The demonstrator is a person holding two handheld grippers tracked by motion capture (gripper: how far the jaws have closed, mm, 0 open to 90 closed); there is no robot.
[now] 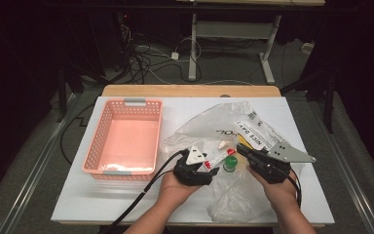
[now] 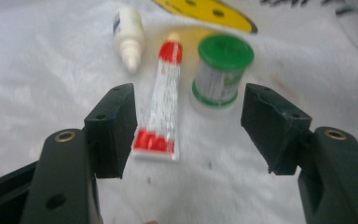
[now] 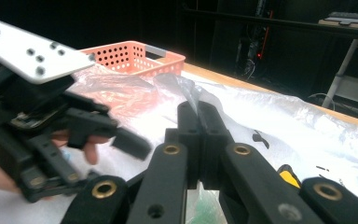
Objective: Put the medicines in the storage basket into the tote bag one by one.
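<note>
Tube (image 2: 161,100) lying soft, light, on plastic bag (image 1: 214,127) | left tongs (image 2: 189,126) standing wide, you are straddling it | grip flat tail | right tongs (image 3: 199,140) pinching bag shut

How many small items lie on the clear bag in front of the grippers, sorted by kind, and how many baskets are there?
White dropper bottle: 1
Red-and-white tube: 1
Green-capped spool: 1
Pink basket: 1
Total: 4
</note>
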